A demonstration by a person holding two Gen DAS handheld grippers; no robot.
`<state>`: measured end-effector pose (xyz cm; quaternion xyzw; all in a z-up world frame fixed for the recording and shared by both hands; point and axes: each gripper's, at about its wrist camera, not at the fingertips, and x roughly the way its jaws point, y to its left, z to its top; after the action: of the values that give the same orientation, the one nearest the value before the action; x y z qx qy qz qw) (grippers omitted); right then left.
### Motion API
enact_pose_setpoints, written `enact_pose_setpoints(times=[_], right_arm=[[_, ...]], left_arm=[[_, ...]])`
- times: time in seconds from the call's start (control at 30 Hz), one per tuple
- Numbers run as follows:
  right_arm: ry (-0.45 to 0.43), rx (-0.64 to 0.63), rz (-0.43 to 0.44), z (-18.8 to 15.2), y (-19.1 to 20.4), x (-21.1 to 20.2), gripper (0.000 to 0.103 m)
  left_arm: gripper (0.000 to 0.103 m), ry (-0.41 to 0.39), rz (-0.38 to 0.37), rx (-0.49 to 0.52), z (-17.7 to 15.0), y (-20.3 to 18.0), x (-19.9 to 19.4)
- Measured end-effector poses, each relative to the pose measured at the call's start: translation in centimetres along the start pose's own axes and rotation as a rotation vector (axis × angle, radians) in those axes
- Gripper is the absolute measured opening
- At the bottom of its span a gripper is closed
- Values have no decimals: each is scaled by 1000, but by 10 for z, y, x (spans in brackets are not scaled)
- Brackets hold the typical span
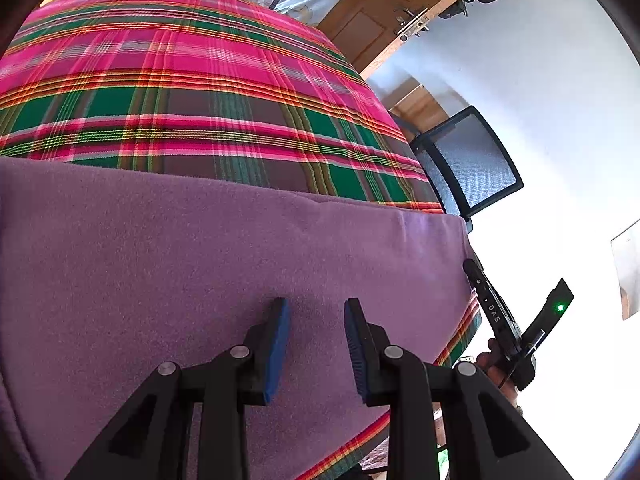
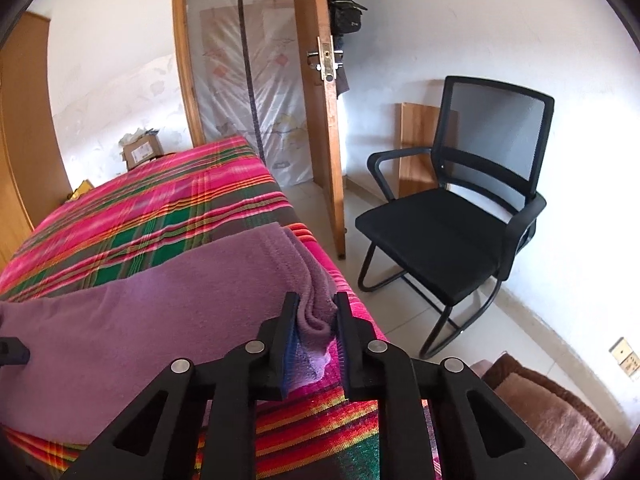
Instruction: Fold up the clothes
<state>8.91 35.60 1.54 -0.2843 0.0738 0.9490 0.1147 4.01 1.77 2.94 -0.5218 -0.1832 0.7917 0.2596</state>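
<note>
Purple fleece garment (image 2: 132,320) lies spread on the bed with the plaid bedspread (image 2: 168,216), along the bed's near side, with its bunched corner at the bed's edge toward the black mesh chair (image 2: 460,216). I read this as the start of a fold: the corner is being taken so it can be carried over the rest of the cloth.

My right gripper (image 2: 316,332) has its jaws clamped on that gathered corner; several layers of fleece show squeezed between the blue pads, and the hem dips just below them against the bedspread. My left gripper (image 1: 316,344) sits over the flat middle of the garment (image 1: 224,256), away from the bed's chair side, its jaws apart with only flat fleece beneath them and nothing pinched. From the left wrist view I also see the right tool and the hand (image 1: 496,364) holding it at the bed's edge.

Next, I judge I need a second hold. The left jaws should come down and close on an edge of the fleece, since one pinch alone would let the cloth sag and twist. Then both corners can lift together and travel across the bed, keeping the hem straight so the layers land squarely.
</note>
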Motion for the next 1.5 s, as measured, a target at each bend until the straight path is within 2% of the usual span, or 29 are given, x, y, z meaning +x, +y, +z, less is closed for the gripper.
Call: enact_pose_setpoints(times=[0.13,0.33,0.47,0.53,0.67,0.87,0.97,1.13,1.33,1.5], right_arm=[[-29,-21,13,1,6,-10,15],[-116,-134,70,6,34,-36,15],[-142,-217,85,5,59,-45,15],[-154,-238,114,4,68,-51,15],[-181,-275,162,3,84,-63,15],[-174,-326,230,-4,106,-75,15],[-153,-340,258,-10,116,-75,15],[-122,-359,288,-20,131,-74,15],[-96,-389,311,-28,145,-72,15],[-90,-414,351,-35,159,-77,15]], left_arm=[[29,6,0,-11,1,0,0],[32,36,23,-17,10,-9,5],[32,103,-66,-53,20,-14,17],[33,111,-133,-92,26,-16,19],[36,107,-204,-85,38,-27,21],[41,136,-404,-135,44,-41,28],[47,155,-430,-169,46,-40,36],[48,191,-467,-260,47,-26,53],[48,172,-473,-269,50,-20,59],[47,205,-486,-306,50,-12,66]])
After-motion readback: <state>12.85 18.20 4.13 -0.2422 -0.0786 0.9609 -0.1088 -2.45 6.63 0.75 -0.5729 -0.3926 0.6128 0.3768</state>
